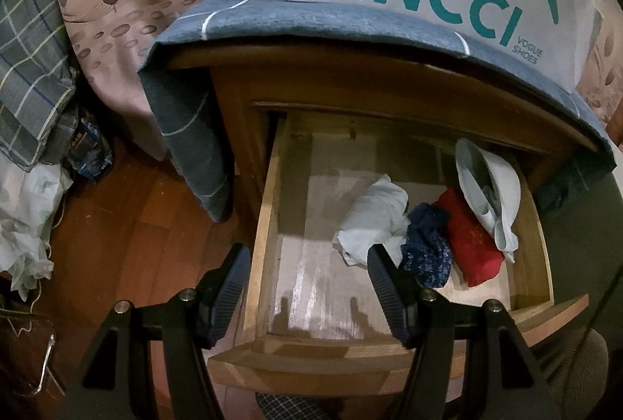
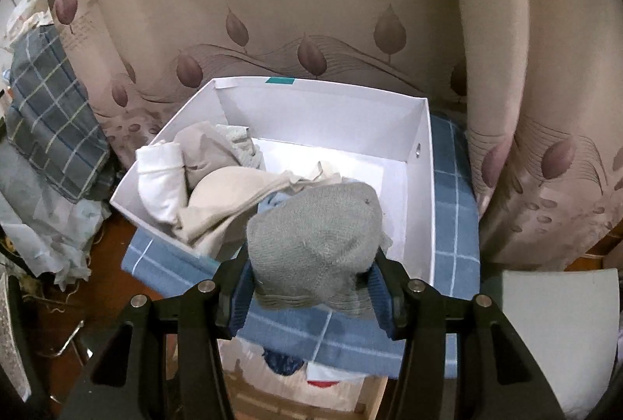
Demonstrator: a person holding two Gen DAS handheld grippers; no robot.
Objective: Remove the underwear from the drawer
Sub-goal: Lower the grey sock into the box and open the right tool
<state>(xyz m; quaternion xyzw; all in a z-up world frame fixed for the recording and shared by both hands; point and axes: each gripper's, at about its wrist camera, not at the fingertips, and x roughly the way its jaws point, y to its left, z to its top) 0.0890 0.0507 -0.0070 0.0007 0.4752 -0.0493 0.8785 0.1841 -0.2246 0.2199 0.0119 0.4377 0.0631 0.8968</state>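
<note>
Grey knitted garment (image 2: 315,244), bunched into a rounded lump, is clamped between the pads of the right tongs (image 2: 311,297), which are clenched on its lower hem. It hangs at the near rim of the white cardboard shoe box (image 2: 422,194); the box interior lies directly ahead of and below the tongs, and it already contains a cream bra (image 2: 229,194) and white cloth (image 2: 163,178) heaped against its left wall. The bare part of the box floor lies to the right of that heap, straight beyond the held garment. Judgement: the coming move is a short carry forward over the rim, then release.

Left tongs (image 1: 307,276) stand released and empty over the open wooden drawer (image 1: 264,225). Remaining pieces lie toward the drawer's right side: a crumpled white piece (image 1: 373,213) touching the right-hand pad's tip, a navy lace piece (image 1: 426,248) beside it, a red folded piece (image 1: 471,244) further right, and a pale cup-shaped piece (image 1: 486,182) against the right wall. The left hand is the nearer to these.
</note>
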